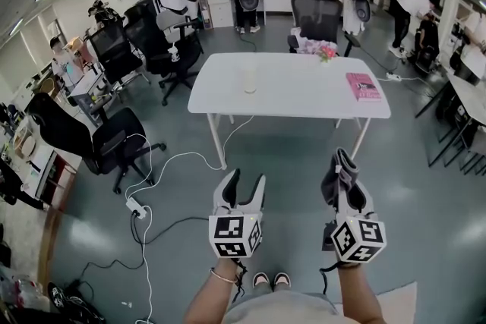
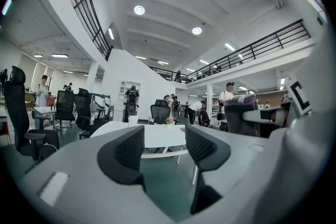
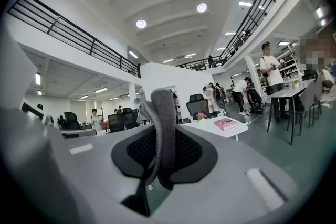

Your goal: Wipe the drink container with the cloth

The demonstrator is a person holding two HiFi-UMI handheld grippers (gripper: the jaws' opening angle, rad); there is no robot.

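The drink container (image 1: 250, 80), a pale translucent cup, stands on the white table (image 1: 296, 95) a few steps ahead of me. Both grippers are held level over the floor, well short of the table. My left gripper (image 1: 246, 178) is open with nothing between its jaws. In the left gripper view the left gripper (image 2: 164, 149) points at the table, and the cup (image 2: 132, 120) shows small near its left end. My right gripper (image 1: 343, 163) is shut on a grey cloth (image 1: 335, 177). In the right gripper view the cloth (image 3: 161, 107) sticks up from between the pads.
A pink book (image 1: 364, 86) lies at the table's right end and a small pot of flowers (image 1: 326, 53) at its far edge. Black office chairs (image 1: 114, 140) stand left and behind. A white cable and power strip (image 1: 138, 209) lie on the floor. People stand far off.
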